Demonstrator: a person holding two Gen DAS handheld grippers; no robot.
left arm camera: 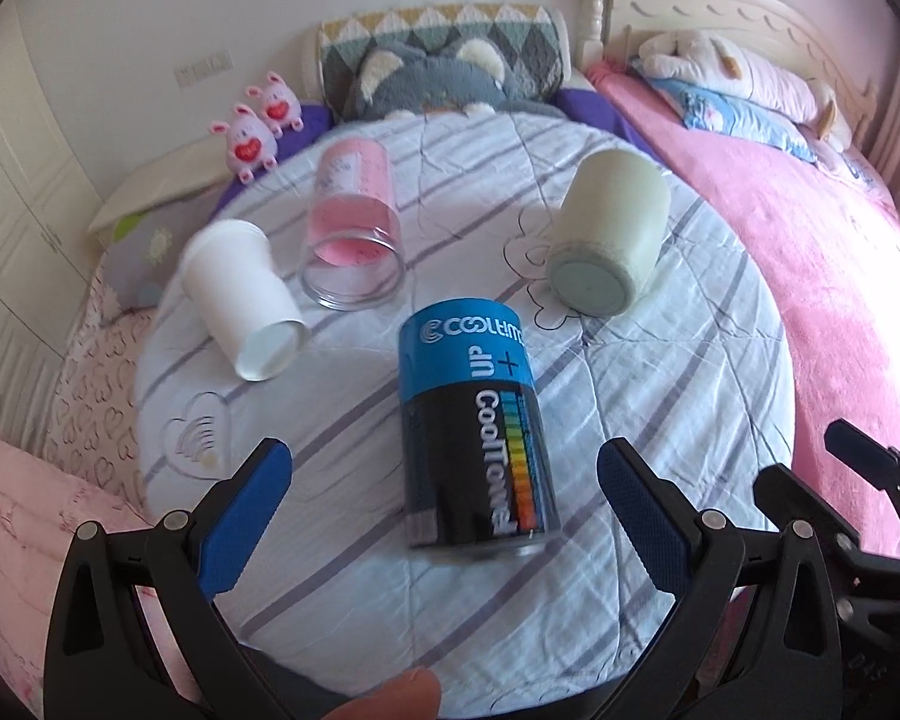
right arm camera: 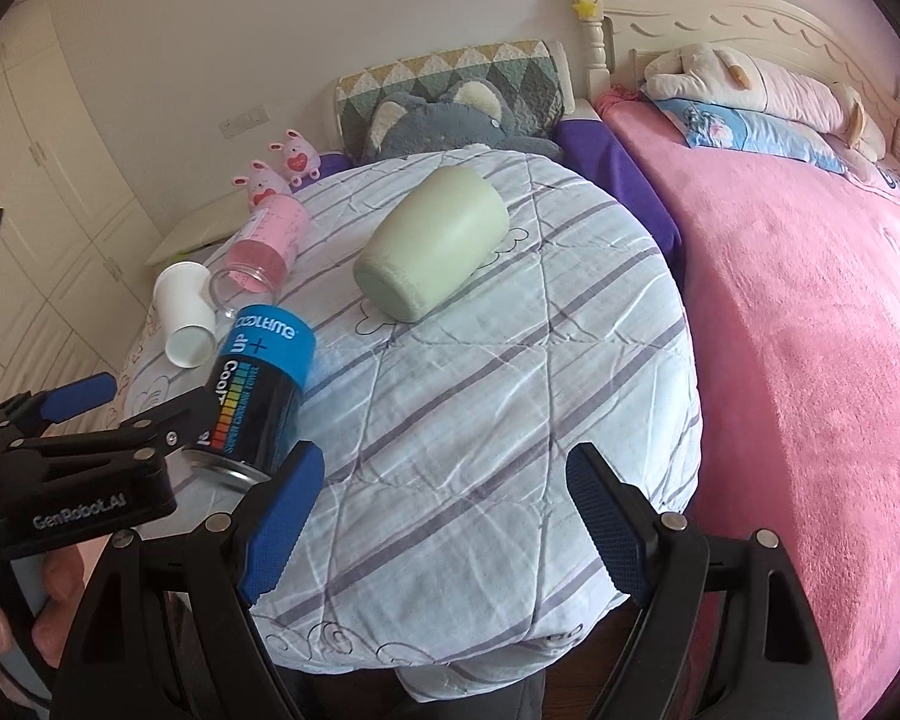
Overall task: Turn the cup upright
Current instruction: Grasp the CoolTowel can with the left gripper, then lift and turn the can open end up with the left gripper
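Observation:
Several cups lie on their sides on a round table with a striped cloth [left arm camera: 660, 420]. A blue and black cup printed "CoolTime" [left arm camera: 480, 432] lies nearest, between the open fingers of my left gripper [left arm camera: 444, 468], which do not touch it. It also shows in the right wrist view [right arm camera: 258, 390]. A pale green cup [left arm camera: 609, 240] [right arm camera: 432, 246] lies farther right. A clear cup with pink inside [left arm camera: 354, 234] [right arm camera: 264, 252] and a white paper cup [left arm camera: 240, 297] [right arm camera: 183, 312] lie at the left. My right gripper [right arm camera: 444, 480] is open and empty over the cloth [right arm camera: 480, 420].
A pink bed [right arm camera: 810, 330] with pillows and a plush toy [right arm camera: 750, 84] runs along the right. A grey plush [left arm camera: 426, 78] and a quilted cushion [left arm camera: 450, 30] lie behind the table. Two small pink toys [left arm camera: 261, 126] sit at the back left. White cupboards [left arm camera: 6, 180] stand left.

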